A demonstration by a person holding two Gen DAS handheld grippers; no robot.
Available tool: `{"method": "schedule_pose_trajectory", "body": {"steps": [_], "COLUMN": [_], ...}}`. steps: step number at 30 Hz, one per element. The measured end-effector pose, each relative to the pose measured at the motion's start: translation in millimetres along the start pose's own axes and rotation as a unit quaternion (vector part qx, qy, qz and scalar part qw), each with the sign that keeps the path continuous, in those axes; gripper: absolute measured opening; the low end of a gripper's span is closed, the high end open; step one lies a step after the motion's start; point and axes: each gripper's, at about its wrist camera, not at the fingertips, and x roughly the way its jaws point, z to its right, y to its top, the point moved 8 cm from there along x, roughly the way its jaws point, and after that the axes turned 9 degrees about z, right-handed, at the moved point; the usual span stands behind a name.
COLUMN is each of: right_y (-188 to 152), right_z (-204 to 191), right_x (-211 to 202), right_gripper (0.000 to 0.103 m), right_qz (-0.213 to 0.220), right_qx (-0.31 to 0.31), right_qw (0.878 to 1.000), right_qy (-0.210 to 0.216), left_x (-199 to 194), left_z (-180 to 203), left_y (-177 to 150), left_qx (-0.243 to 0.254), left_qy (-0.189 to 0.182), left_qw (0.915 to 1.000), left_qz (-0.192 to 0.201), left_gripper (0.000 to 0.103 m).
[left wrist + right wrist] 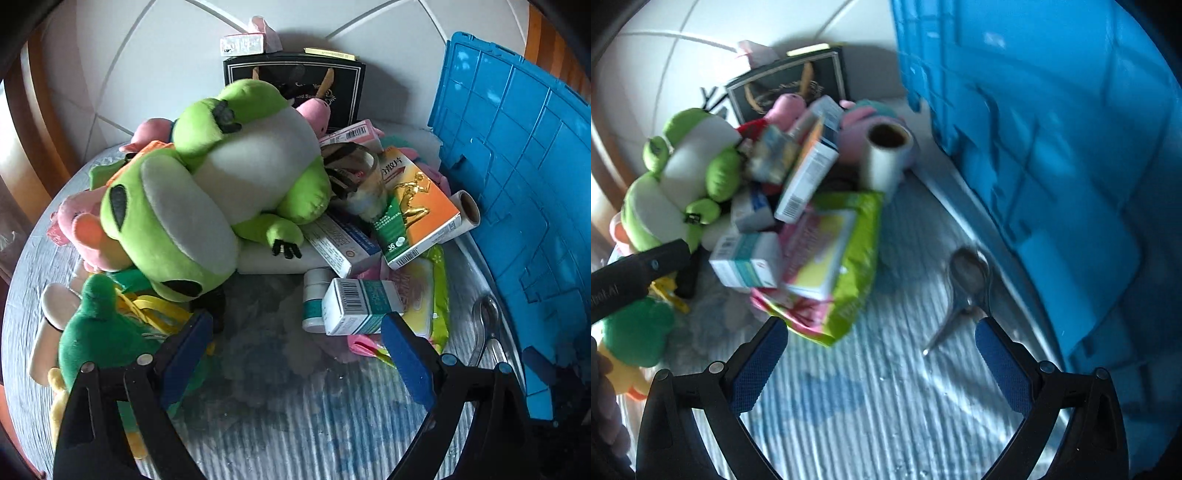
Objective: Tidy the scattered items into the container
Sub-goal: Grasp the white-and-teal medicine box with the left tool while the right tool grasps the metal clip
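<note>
A pile of items lies on a grey ribbed mat (280,424): a large green frog plush (207,184), a small dark-green plush (99,332), an orange and green box (417,206), a white and teal box (362,306), a paper roll (467,206) and a metal spoon (487,332). The blue container (524,184) stands at the right. My left gripper (297,354) is open and empty in front of the pile. My right gripper (881,358) is open and empty; the spoon (964,288) lies just ahead of its right finger, beside the container (1052,147).
A black box (295,85) stands behind the pile with small packets on top. A green and yellow wipes pack (846,258) lies in front of the boxes. Pink plush toys (81,229) sit at the left. The floor is white tile.
</note>
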Motion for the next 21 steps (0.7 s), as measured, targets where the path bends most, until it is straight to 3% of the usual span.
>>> {"method": "schedule_pose_trajectory", "body": {"steps": [9, 11, 12, 13, 17, 21], "right_y": [-20, -20, -19, -18, -12, -4], "right_z": [24, 19, 19, 20, 30, 29], "right_x": [25, 29, 30, 33, 47, 54], "right_gripper": [0.103, 0.103, 0.103, 0.103, 0.103, 0.101], "right_qz": [0.034, 0.041, 0.044, 0.046, 0.043, 0.049], "right_qx": [-0.023, -0.045, -0.046, -0.039, -0.011, -0.021], "right_qw": [0.998, 0.997, 0.997, 0.997, 0.998, 0.997], "right_qy": [-0.038, -0.052, -0.054, -0.051, -0.053, -0.049], "left_x": [52, 62, 65, 68, 65, 58], "left_z": [44, 46, 45, 43, 30, 19], "left_y": [-18, -23, -25, -28, -28, -29], "left_qx": [0.049, 0.057, 0.059, 0.056, 0.042, 0.039], "left_qy": [0.011, 0.015, 0.018, 0.015, 0.018, 0.018], "left_qw": [0.9987, 0.9981, 0.9979, 0.9980, 0.9988, 0.9991], "left_qz": [-0.010, -0.015, -0.019, -0.025, -0.015, -0.005], "left_gripper": [0.093, 0.086, 0.068, 0.059, 0.059, 0.059]}}
